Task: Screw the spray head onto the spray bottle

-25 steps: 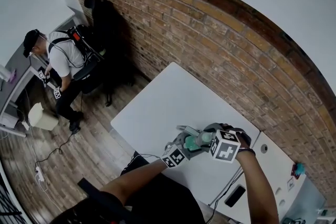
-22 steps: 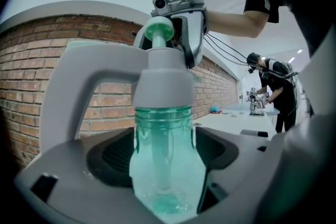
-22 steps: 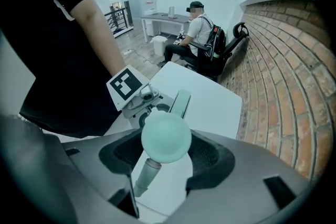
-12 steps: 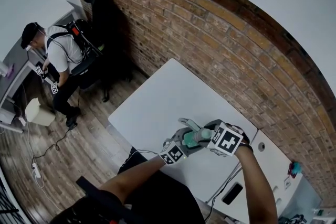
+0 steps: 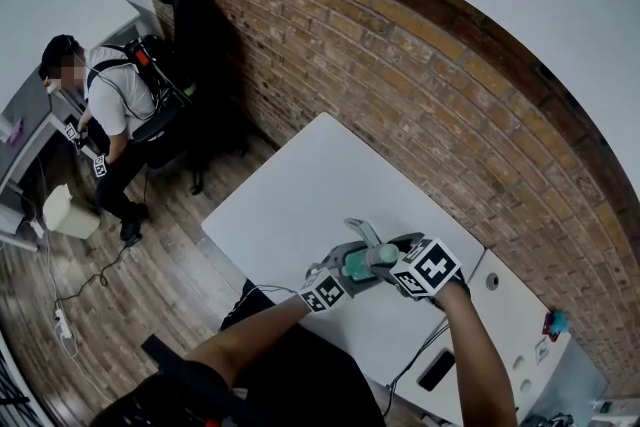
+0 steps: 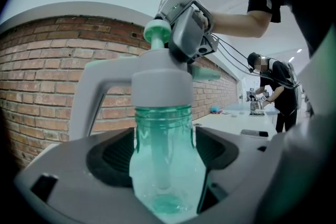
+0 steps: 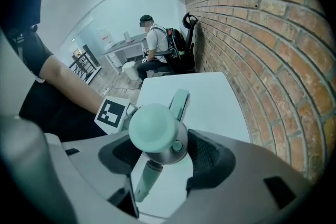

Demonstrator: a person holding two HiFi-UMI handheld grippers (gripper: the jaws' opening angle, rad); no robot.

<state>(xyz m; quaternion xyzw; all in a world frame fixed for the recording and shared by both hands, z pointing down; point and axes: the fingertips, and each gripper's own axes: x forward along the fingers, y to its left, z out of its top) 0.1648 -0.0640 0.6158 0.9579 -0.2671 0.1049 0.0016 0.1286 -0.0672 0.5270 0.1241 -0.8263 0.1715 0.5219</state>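
A clear green spray bottle (image 6: 163, 165) stands between the jaws of my left gripper (image 6: 163, 152), which is shut on its body. The grey spray head (image 6: 157, 81) with a green knob (image 7: 152, 127) sits on the bottle's neck. From above, my right gripper (image 7: 157, 139) is shut on the top of that head. In the head view both grippers meet over the near edge of the white table (image 5: 300, 195), with the bottle (image 5: 360, 262) between them and the head's grey lever (image 5: 362, 233) pointing up and left.
A brick wall (image 5: 420, 85) runs along the table's far side. A black phone (image 5: 437, 370) and cables lie at the near right edge. A second white table (image 5: 515, 315) adjoins on the right. A person (image 5: 105, 105) stands at a desk far left.
My right gripper has rolled about its own axis, and the spray head's lever has swung from pointing left to pointing up-left. The left gripper has held the bottle still.
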